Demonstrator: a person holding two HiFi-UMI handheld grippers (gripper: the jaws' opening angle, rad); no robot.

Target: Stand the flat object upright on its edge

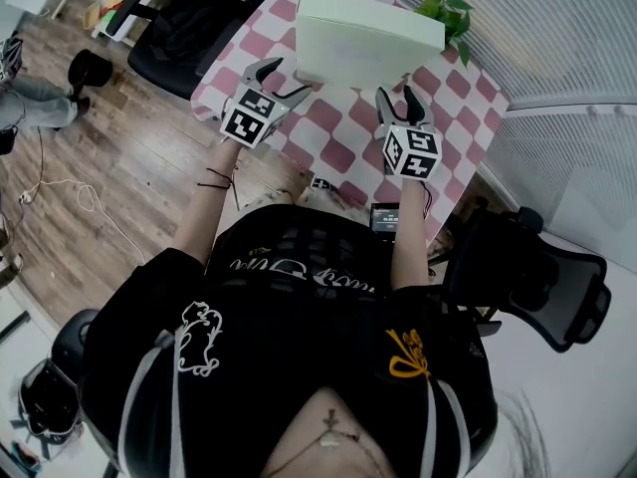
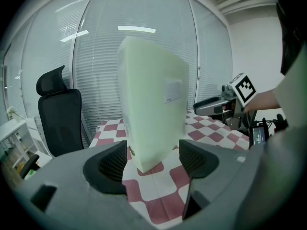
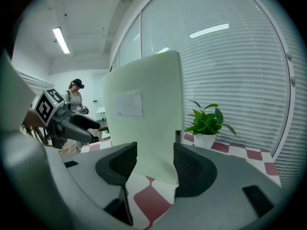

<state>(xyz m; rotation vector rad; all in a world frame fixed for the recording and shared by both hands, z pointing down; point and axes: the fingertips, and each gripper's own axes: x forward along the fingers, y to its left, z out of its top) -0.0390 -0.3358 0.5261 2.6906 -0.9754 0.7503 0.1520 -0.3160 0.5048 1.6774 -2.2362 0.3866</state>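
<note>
Over on the left, the left gripper [image 1: 283,80] hovers above the pink-and-white checked table [image 1: 338,132], its jaws spread wide, with the near bottom corner of the pale green box [image 1: 366,36] just ahead in the gap and neither pad touching it. The box stands upright on its edge in the middle of the table. On the right, the right gripper [image 1: 396,100] is likewise spread, its pads flanking the box's other end without squeezing it. A small potted plant [image 1: 446,13] sits beyond.
</note>
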